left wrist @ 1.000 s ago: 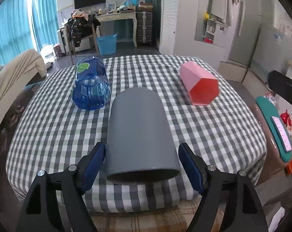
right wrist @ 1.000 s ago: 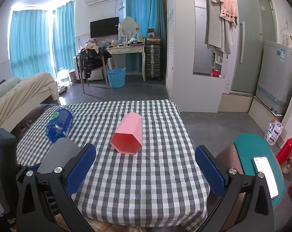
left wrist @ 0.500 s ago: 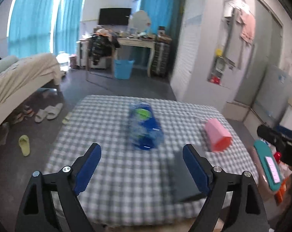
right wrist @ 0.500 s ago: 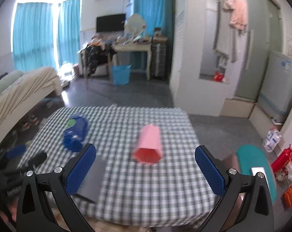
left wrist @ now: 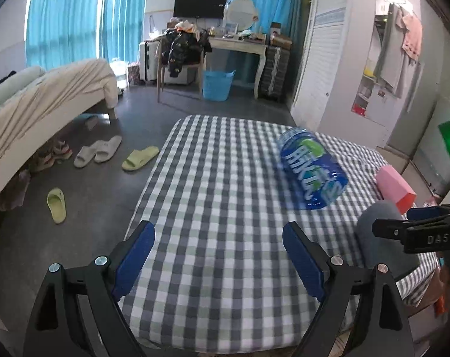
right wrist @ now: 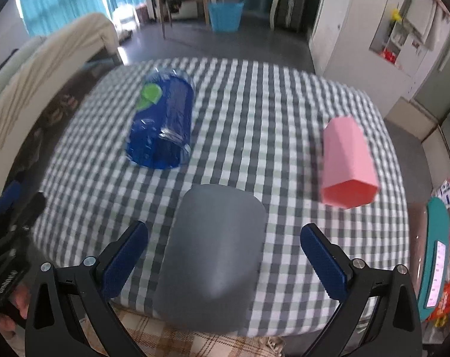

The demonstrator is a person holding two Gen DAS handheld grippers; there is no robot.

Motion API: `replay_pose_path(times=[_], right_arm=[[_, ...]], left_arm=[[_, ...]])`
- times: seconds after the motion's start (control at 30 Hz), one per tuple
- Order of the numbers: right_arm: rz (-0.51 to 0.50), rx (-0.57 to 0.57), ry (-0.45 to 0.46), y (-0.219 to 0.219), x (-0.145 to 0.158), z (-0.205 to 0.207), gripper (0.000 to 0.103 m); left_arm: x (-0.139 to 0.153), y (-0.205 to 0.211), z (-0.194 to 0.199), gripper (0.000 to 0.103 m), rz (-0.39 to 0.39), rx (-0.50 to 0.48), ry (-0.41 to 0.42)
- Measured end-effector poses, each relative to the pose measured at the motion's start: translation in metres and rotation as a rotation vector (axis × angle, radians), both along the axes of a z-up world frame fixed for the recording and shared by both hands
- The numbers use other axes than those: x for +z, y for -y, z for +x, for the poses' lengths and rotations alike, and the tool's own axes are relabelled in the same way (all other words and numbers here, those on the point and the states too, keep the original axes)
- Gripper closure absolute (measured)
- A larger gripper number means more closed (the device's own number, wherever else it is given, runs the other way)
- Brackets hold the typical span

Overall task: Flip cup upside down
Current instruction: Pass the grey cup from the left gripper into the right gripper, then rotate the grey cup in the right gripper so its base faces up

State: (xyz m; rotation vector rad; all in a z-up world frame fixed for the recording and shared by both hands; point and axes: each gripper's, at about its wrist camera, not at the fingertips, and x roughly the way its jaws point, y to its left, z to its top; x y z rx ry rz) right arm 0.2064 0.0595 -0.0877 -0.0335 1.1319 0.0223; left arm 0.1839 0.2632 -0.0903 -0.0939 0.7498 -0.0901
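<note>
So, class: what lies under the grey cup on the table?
The grey cup lies on its side on the checked tablecloth, between the open right gripper fingers. The cloth directly beneath it is covered, so anything there cannot be seen.

Matt grey cup point(right wrist: 213, 247) looks like smooth plastic, though it's blurred, on a woven checked cloth point(right wrist: 269, 113) beside a glossy clear-blue plastic bottle point(right wrist: 162, 125) and a matt pink cup point(right wrist: 348, 160).

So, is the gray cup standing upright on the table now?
No, the gray cup lies on its side on the checked cloth, between the open jaws of the right gripper.
</note>
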Motion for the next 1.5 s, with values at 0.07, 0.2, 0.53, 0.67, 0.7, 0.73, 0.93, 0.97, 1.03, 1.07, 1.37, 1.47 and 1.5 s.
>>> replay_pose_path(times=[0.07, 0.2, 0.53, 0.67, 0.7, 0.73, 0.93, 0.97, 1.03, 1.07, 1.37, 1.47, 1.5], right_arm=[[-0.007, -0.013, -0.024, -0.001, -0.009, 0.006, 0.002], [-0.013, -0.009, -0.067, -0.006, -0.022, 0.016, 0.012], [0.017, -0.028, -0.055, -0.008, -0.022, 0.016, 0.029], [0.046, -0.005, 0.042, -0.007, 0.003, 0.007, 0.03], [0.052, 0.004, 0.068, -0.007, 0.01, 0.003, 0.03], [0.051, 0.018, 0.111, -0.008, 0.018, -0.002, 0.03], [-0.034, 0.088, 0.231, -0.021, 0.034, -0.024, 0.031], [-0.039, 0.096, 0.235, -0.022, 0.033, -0.027, 0.031], [-0.06, 0.119, 0.267, -0.025, 0.033, -0.034, 0.031], [-0.063, 0.126, 0.274, -0.026, 0.034, -0.036, 0.031], [-0.057, 0.125, 0.302, -0.016, 0.035, -0.037, 0.032], [-0.02, 0.123, 0.259, -0.011, 0.026, -0.03, 0.032], [-0.017, 0.119, 0.251, -0.01, 0.023, -0.029, 0.032]], left_arm=[[-0.004, -0.003, 0.004, 0.012, 0.001, -0.003, -0.007], [-0.011, -0.011, 0.01, 0.012, -0.018, 0.0, -0.026], [-0.014, -0.018, 0.011, 0.012, -0.03, 0.016, -0.029], [-0.009, -0.016, 0.007, 0.012, -0.029, 0.019, -0.019], [-0.008, -0.014, 0.007, 0.012, -0.031, 0.019, -0.018], [-0.007, -0.013, 0.006, 0.012, -0.032, 0.019, -0.017], [-0.002, -0.002, 0.0, 0.012, -0.027, 0.003, -0.01], [-0.001, 0.0, -0.001, 0.012, -0.025, 0.0, -0.01], [-0.001, 0.002, -0.001, 0.012, -0.02, 0.002, -0.013], [-0.001, 0.003, -0.001, 0.012, -0.02, 0.003, -0.014], [0.001, 0.013, 0.0, 0.012, -0.014, 0.014, -0.02], [-0.001, 0.02, 0.0, 0.012, -0.014, 0.006, -0.03], [-0.002, 0.024, -0.002, 0.012, -0.005, 0.0, -0.03]])
